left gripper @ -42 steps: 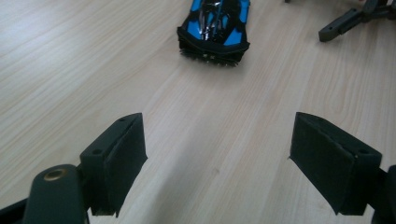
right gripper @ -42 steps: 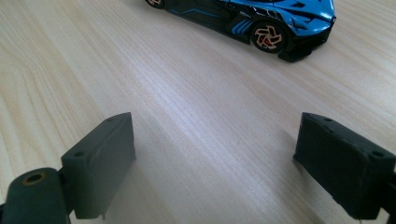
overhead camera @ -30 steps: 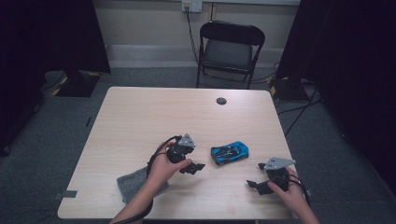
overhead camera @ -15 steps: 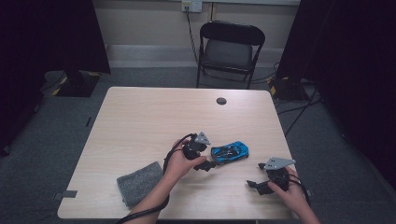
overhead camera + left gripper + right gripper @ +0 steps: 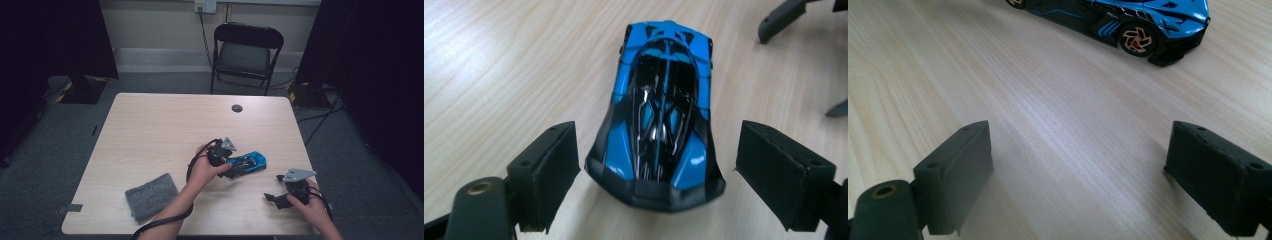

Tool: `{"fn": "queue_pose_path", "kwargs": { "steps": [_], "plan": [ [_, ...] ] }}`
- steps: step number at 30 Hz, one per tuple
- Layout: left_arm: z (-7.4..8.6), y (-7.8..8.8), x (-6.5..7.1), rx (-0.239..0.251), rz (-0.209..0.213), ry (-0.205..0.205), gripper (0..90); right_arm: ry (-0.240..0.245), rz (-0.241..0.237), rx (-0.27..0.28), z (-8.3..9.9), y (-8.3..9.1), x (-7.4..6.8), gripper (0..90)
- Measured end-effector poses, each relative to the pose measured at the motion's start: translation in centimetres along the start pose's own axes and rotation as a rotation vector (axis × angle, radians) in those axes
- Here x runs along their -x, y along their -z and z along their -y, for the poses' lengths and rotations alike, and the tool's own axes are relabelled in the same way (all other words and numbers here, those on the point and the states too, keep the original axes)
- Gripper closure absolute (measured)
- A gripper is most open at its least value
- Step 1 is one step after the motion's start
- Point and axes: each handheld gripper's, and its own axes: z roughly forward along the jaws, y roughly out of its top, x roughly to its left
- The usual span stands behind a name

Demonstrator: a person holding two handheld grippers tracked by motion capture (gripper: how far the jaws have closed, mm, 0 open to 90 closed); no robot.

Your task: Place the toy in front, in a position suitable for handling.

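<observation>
The left tool point(image 5: 656, 165) is standing spread wide, its two black jaws flanking one end of the blue toy car point(image 5: 661, 115) with a gap on each side, so neither pad is touching the bodywork. The car is sitting on its wheels on the wooden counter point(image 5: 160, 135), in the near right part (its long body is running away from that tool). The right tool point(image 5: 1078, 175) is also gaping apart, gripping nothing, resting low over bare wood just beside the car's flank. Farther out, a grey cloth point(image 5: 151, 195) is lying near the front left edge, well apart from the car.
</observation>
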Motion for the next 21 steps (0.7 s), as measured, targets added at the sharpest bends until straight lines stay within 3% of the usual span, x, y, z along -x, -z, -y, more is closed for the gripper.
{"fn": "queue_pose_path", "kwargs": {
  "steps": [16,21],
  "plan": [
    [-1.0,-2.6,0.5,-0.035,-0.002,-0.038,16.6,0.001,0.0,-0.002,0.0,0.0,0.0,10.3],
    [-1.1,-3.3,0.5,-0.057,0.0,-0.031,16.2,0.0,0.0,-0.002,0.0,0.0,0.0,10.3]
  ]
}}
